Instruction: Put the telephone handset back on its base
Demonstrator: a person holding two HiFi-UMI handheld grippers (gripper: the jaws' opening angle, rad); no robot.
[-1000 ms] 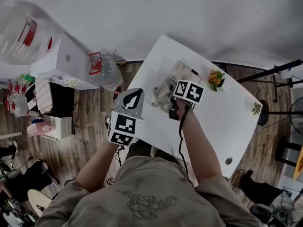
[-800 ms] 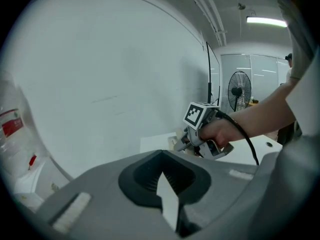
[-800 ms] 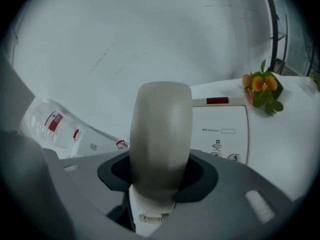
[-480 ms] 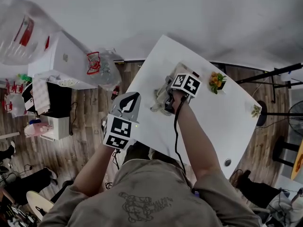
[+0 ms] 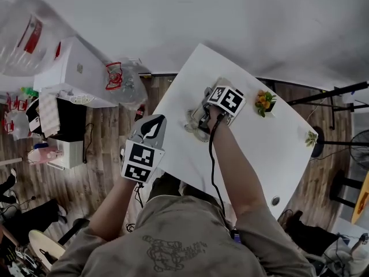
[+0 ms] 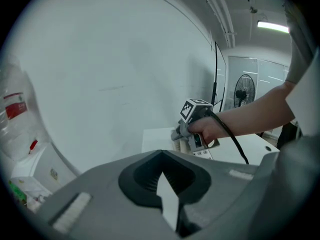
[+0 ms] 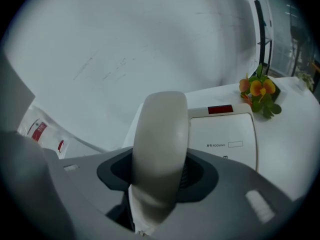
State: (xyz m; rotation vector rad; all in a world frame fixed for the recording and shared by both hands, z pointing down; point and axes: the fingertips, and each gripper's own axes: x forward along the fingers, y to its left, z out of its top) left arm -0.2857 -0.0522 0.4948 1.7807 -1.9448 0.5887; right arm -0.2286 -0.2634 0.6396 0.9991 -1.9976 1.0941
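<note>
Overhead, the right gripper point(image 5: 222, 100) hides most of handset point(image 7: 160, 139) and base point(image 7: 225, 134).

Clamps the right gripper point(image 5: 203, 117) on the handset point(image 7: 160, 134), arm stretched forward, jaws pointing steeply down. Holds the left gripper point(image 5: 154, 123) nearer the body and off to the left, jaws together with nothing between them, elbow bent.

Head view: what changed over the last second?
The right gripper, clamped on the handset, moved up-picture toward the telephone base. The left gripper, shut and empty, drifted slightly left. The grip, the table and the plant are unchanged.
</note>
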